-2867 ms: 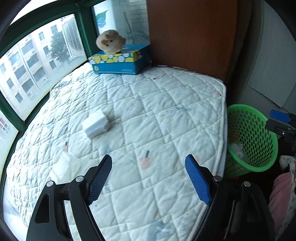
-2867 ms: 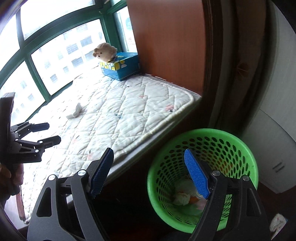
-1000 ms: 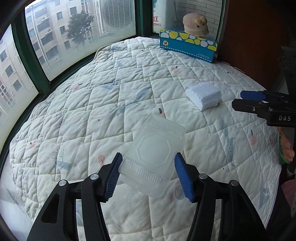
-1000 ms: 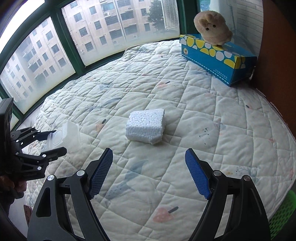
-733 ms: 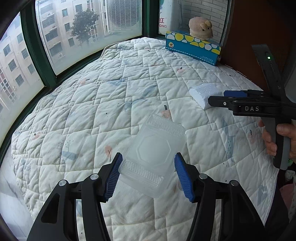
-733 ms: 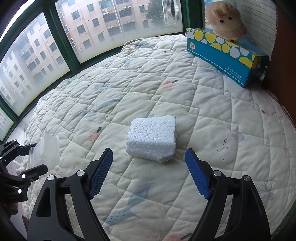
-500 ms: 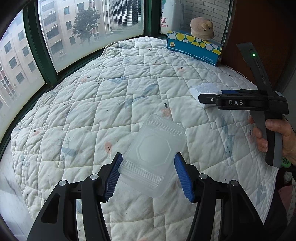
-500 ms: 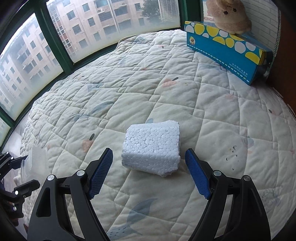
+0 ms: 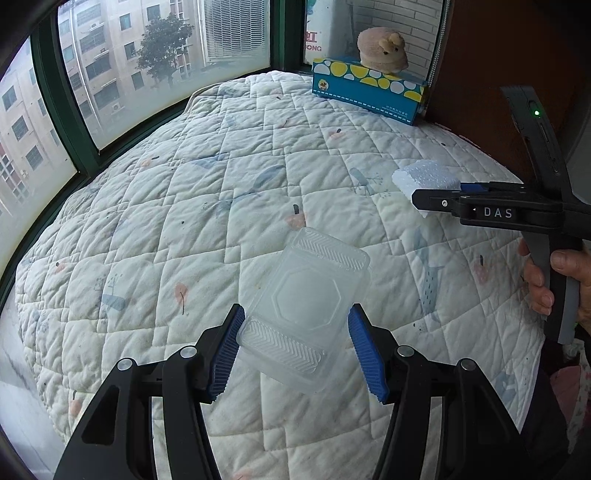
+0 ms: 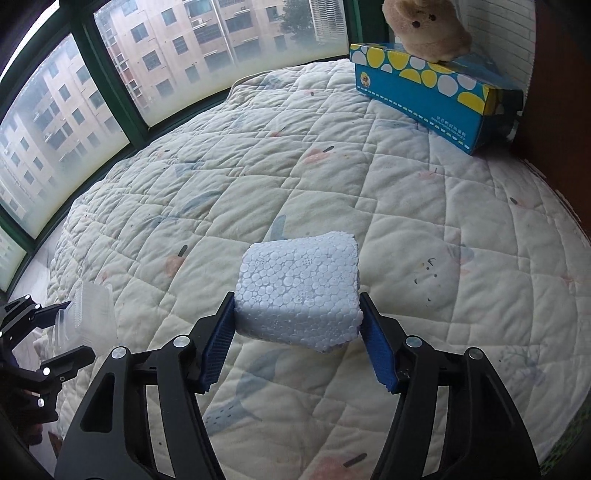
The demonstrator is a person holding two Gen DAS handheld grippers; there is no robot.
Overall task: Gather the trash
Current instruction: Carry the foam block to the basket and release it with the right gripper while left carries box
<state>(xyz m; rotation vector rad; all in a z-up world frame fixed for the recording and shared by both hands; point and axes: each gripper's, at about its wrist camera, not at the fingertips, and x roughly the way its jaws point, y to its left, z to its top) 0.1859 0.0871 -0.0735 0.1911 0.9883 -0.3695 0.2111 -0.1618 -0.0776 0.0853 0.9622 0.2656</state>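
Left tool (image 9: 295, 349): its blue pads press both sides of a clear plastic box (image 9: 304, 308), which hangs above the quilt just as it did a second ago; that piece looks ready for the bin.
Seen from the left: the right tool (image 9: 439, 195) reaches in from the side with the person's hand (image 9: 561, 284) on its grip, its tip at a white foam block (image 9: 424, 179) on the bed.
Bed from the left: a white quilted mattress (image 9: 184, 206) under green-framed windows (image 9: 85, 140), apartment blocks outside.
Right tool (image 10: 297, 339): its jaws have just been closing, and the foam block (image 10: 299, 288) now sits between them where half a second ago they stood wide of it; the pads look to be touching both flanks.
Meaning: I judge both pieces of trash are now in hand, with lifting the block and carrying both away to follow.
Seen from the right: the left tool (image 10: 59, 332) sits at the lower left edge with the plastic box (image 10: 92, 317).
Far end: a blue and yellow tissue box (image 10: 432, 92) with a plush toy (image 10: 428, 26) on top, beside a brown wooden panel (image 10: 561, 110).
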